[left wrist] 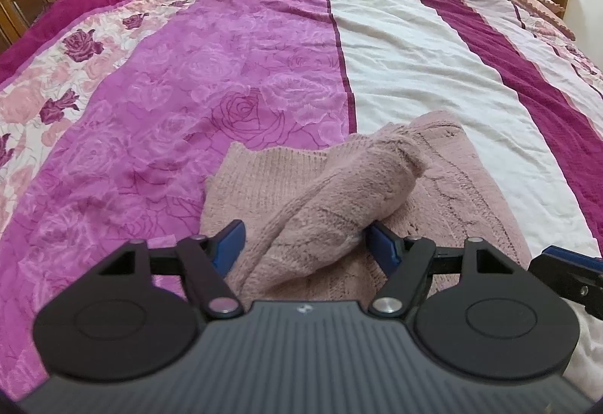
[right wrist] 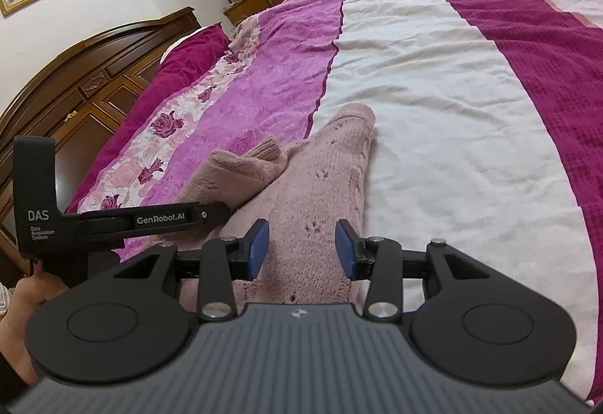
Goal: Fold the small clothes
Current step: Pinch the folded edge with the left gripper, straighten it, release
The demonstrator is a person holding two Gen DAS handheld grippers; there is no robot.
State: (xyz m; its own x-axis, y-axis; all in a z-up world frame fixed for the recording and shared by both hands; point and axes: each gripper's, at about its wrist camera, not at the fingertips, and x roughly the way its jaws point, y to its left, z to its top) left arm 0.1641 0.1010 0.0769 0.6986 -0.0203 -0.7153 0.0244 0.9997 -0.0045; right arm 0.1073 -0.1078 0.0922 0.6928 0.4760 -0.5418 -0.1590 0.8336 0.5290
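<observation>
Pink knitted wool is what I work with: a small sweater [left wrist: 444, 188] lies on the bed [left wrist: 395, 48], across the border where the purple rose stripe of the bedspread meets the white stripe, close to the near edge in front of me. One sleeve [left wrist: 339, 195] is brought over the body of the garment, and it passes between the blue pads of my left hand-held gripper [left wrist: 305, 244]. The jaws of this one stand wide, with the thick roll of the sleeve filling most of the gap; the right pad seems to touch the wool, but on the left pad I see space, so I judge that it is open around the sleeve and does not pinch it. I think the sleeve is laid like this so that it makes the first fold inward, over the chest part. My right hand-held gripper [right wrist: 301, 248] hovers low over the body of the sweater, also with its jaws apart and nothing between them except the knit below. It is there, I believe, to keep the body flat or to take the edge for the next fold. The far end of the sweater [right wrist: 354, 120] reaches onto the white stripe.
</observation>
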